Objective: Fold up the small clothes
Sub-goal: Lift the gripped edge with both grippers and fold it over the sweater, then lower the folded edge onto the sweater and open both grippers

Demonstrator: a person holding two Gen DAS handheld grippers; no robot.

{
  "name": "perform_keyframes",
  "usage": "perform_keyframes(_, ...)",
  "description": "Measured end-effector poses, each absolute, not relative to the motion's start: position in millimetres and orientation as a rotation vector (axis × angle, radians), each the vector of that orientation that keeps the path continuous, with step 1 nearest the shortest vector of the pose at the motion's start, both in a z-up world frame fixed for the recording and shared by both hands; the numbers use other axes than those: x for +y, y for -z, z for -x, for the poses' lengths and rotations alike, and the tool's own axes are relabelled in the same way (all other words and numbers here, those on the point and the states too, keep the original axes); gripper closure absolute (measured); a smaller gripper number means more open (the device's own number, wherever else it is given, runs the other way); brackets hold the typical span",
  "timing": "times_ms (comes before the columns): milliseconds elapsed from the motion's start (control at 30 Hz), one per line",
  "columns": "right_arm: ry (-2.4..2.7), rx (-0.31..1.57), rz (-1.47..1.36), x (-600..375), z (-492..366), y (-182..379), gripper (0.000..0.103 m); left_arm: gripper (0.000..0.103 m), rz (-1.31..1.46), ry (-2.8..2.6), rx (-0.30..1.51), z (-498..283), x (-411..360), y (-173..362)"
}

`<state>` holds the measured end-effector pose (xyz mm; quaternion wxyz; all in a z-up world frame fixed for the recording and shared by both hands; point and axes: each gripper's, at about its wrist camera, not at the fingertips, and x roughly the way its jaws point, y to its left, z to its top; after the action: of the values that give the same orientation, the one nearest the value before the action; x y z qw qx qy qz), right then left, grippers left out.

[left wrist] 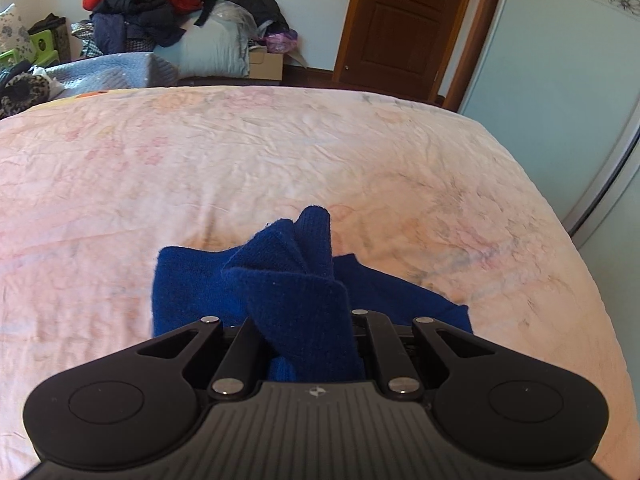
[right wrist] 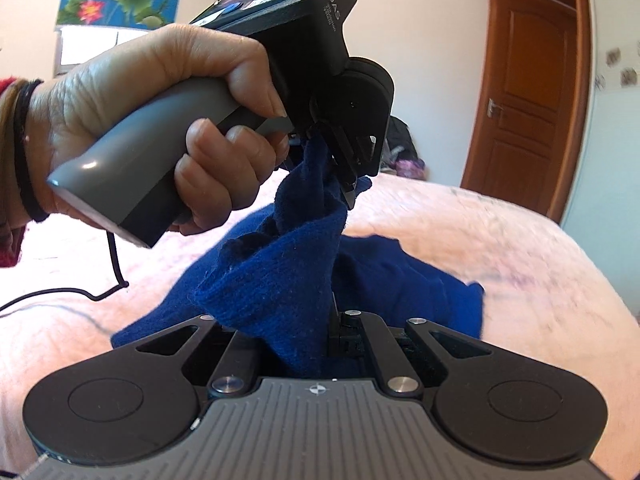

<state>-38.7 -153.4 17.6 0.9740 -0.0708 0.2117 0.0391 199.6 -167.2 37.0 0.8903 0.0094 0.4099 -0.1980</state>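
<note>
A dark blue knitted garment [left wrist: 192, 280] lies partly on the pink flowered bed sheet [left wrist: 280, 152], with one part lifted. In the left wrist view my left gripper [left wrist: 310, 332] is shut on a bunched fold of it, and the cloth hides the fingertips. The right wrist view shows a hand [right wrist: 160, 92] holding the left gripper [right wrist: 348, 188], which pinches an upper corner of the blue garment [right wrist: 400, 272]. My right gripper [right wrist: 320, 320] is shut on another fold of the same garment, close below the left one. The cloth hangs taut between them above the bed [right wrist: 520, 240].
A heap of red and dark clothes [left wrist: 152, 4] sits on bedding behind the bed, beside a cardboard box [left wrist: 266, 65]. A brown door [left wrist: 404, 20] and a pale wardrobe front [left wrist: 560, 80] stand at the right. A black cable [right wrist: 80, 292] trails over the sheet at left.
</note>
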Motion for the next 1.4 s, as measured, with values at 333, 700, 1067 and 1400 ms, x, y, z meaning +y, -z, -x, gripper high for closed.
perform_keyframes(333, -0.049, 0.466, 0.037, -191, 30, -6, 0.096, 0.094, -0.074, 0.433, 0.87, -194, -207, -21)
perform_keyframes(700, -0.05, 0.532, -0.215, -230, 25, 8, 0.089, 0.083, -0.152, 0.456, 0.877, -189, -234, -13)
perform_keyframes(1067, -0.081, 0.59, -0.432, -268, 35, 22, 0.07, 0.028, -0.135, 0.481, 0.715, -180, -211, -52)
perform_keyframes(1400, 0.057, 0.46, -0.326, -278, 39, -14, 0.061, 0.02, -0.117, 0.332, 0.717, -182, -123, -45)
